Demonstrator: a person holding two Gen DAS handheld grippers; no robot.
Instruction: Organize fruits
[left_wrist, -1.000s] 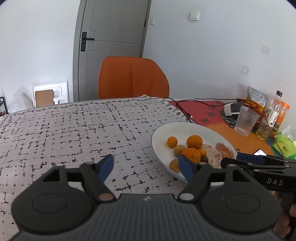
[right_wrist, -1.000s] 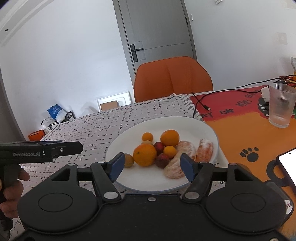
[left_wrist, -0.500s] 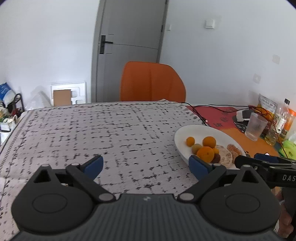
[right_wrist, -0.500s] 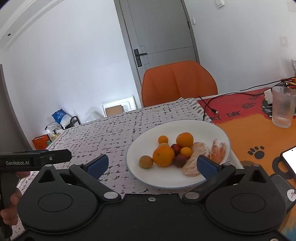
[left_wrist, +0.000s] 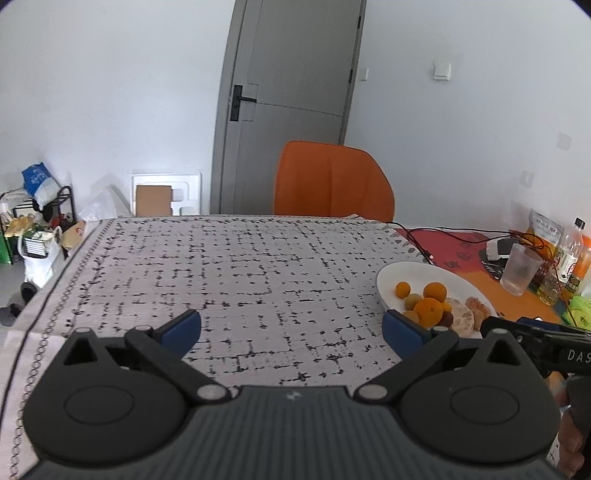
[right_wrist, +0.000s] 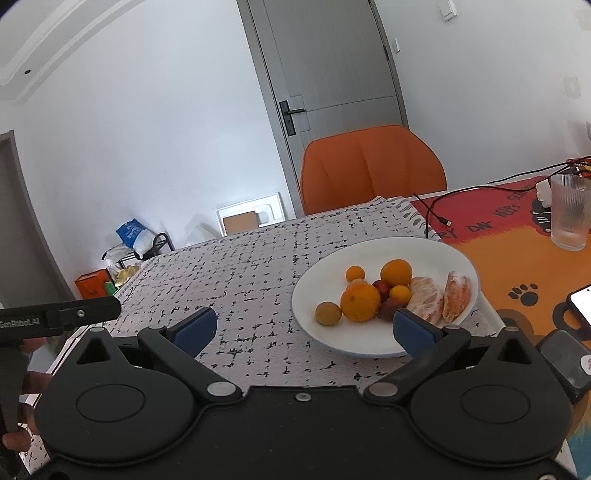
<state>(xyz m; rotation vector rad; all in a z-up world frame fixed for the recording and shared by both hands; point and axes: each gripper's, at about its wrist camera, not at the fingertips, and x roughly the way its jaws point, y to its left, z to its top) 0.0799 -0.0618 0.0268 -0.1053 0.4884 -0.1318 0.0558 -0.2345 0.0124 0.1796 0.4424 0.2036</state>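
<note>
Oranges, small brown and dark red fruits and peeled citrus (right_wrist: 424, 300) lie heaped on a round white plate (right_wrist: 436, 251) on the speckled grey bench cloth (left_wrist: 240, 280), ahead of the right gripper (right_wrist: 306, 329) and right of the left gripper (left_wrist: 291, 326). The left gripper's jaws have just been opening; both grippers are released, nothing between them.

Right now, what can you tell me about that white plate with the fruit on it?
The white plate is round, shallow and glossy, likely ceramic. It sits flat on the black-and-white patterned cloth, its right rim near the orange mat. Its near half holds whole oranges, the biggest in front, smaller orange fruits, a brownish round fruit, dark red ones and two peeled orange pieces; the far half is bare. Neither claw touches it; the right claw stands open just before it.
</note>
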